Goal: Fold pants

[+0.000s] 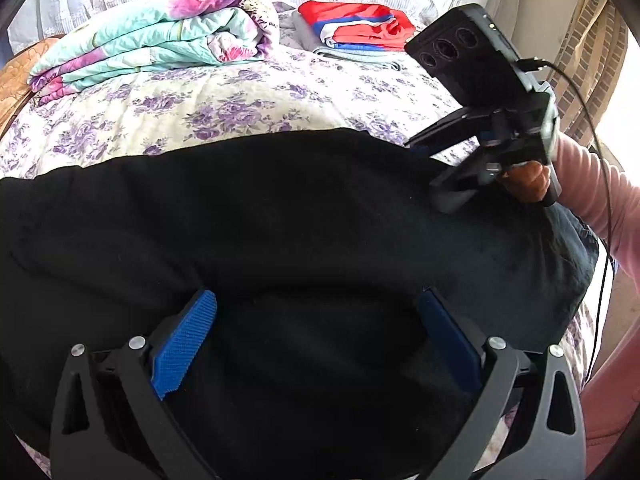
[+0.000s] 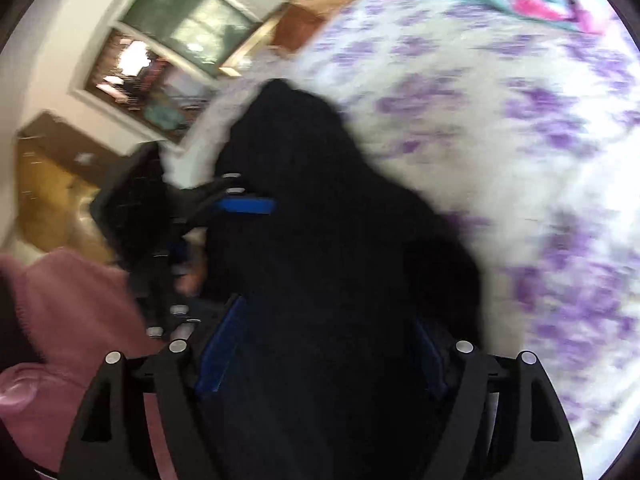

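Black pants (image 1: 280,208) lie across a bed with a purple-flowered sheet (image 1: 224,108). My left gripper (image 1: 316,304) stands wide open over the pants, its blue pads (image 1: 184,344) on either side of a fabric bulge. My right gripper (image 1: 424,168) shows at the right edge of the pants in the left wrist view. In the blurred right wrist view the right gripper (image 2: 324,344) has black cloth (image 2: 320,240) between its blue pads (image 2: 220,352), which stand apart. The left gripper (image 2: 240,204) shows at the left in that view.
A folded teal and pink floral quilt (image 1: 152,40) and a folded red, white and blue garment (image 1: 356,28) on grey cloth lie at the far side of the bed. A window and wooden furniture (image 2: 56,184) stand beyond the bed edge. My pink sleeve (image 1: 600,184) is at the right.
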Demonstrator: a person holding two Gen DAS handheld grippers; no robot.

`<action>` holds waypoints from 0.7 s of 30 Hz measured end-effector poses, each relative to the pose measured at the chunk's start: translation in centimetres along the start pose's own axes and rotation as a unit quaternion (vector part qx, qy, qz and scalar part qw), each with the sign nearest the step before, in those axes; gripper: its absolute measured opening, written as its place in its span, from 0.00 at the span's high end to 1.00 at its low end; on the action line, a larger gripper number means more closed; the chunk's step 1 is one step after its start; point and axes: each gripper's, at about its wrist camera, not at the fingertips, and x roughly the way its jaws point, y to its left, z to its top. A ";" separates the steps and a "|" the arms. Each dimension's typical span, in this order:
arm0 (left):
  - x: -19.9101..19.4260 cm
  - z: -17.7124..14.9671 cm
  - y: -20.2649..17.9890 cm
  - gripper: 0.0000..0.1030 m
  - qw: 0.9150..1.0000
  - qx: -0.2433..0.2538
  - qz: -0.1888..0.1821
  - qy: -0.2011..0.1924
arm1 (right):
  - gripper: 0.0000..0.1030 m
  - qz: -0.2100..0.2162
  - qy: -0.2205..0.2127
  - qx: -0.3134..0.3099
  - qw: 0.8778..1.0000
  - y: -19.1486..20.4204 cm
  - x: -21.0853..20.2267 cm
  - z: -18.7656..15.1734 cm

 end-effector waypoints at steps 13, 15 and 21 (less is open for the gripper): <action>0.0 0.0 -0.1 0.04 1.000 -0.005 -0.004 -0.002 | 0.67 -0.046 -0.156 0.031 0.986 -2.3 -2.0 0.4; 0.0 0.0 -0.1 0.04 1.000 -0.005 -0.004 -0.002 | 0.72 -0.059 -0.150 0.029 0.986 -2.6 -2.5 0.5; 0.0 0.0 -0.1 0.04 1.000 -0.005 -0.003 -0.002 | 0.34 -0.173 -0.161 -0.001 0.972 -1.7 -6.4 -0.5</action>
